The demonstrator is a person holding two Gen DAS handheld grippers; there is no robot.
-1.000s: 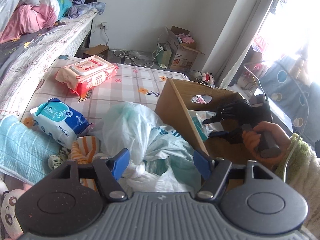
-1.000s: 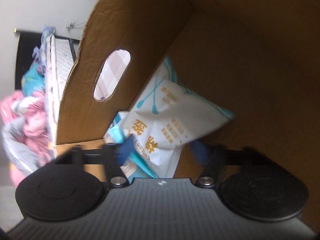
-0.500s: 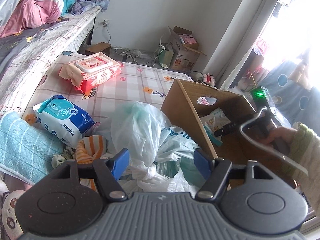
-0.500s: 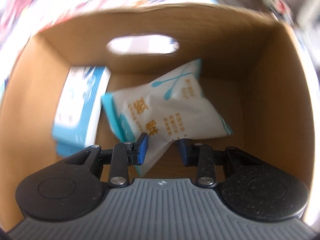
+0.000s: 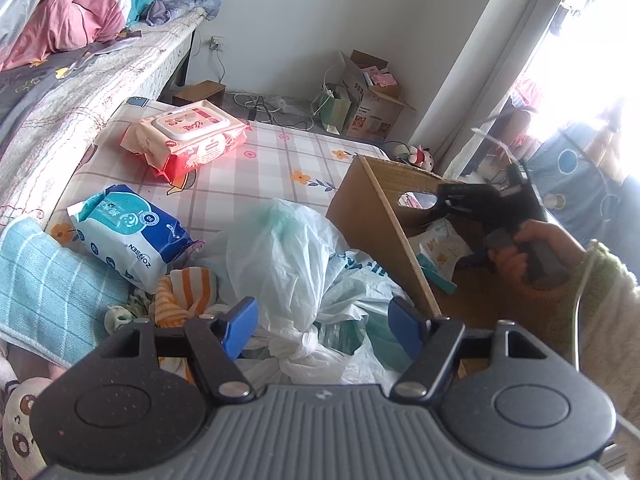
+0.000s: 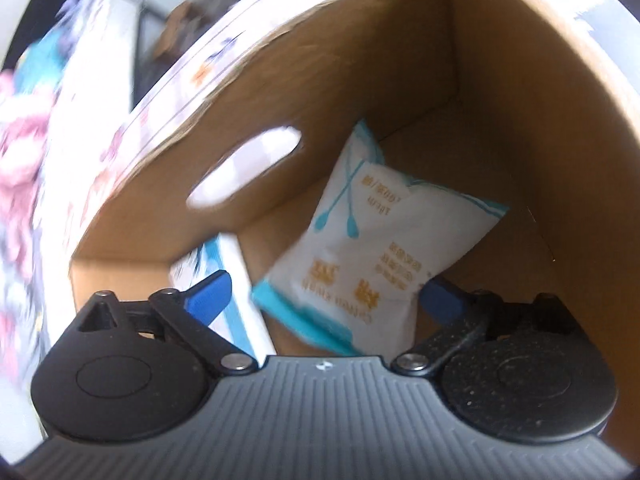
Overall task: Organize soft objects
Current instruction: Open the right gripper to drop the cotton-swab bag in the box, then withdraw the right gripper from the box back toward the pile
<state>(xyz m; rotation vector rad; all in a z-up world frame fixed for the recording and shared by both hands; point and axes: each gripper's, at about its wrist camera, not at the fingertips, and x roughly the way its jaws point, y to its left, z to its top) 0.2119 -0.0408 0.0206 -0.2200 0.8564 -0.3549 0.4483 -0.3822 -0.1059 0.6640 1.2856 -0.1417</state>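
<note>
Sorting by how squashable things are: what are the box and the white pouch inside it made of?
Box: plain brown cardboard, matte, with a raw cut edge and a punched handle hole. White pouch: apparently thin plastic film, slightly glossy, puffy with crimped teal ends.

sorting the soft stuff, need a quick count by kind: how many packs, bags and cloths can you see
packs on the mat: 2, red wipes pack, blue pack
packs in the box: 2, white pack, blue-white pack
plastic bags: 1 heap
cloths: 2, teal towel, orange striped cloth
total: 7
</note>
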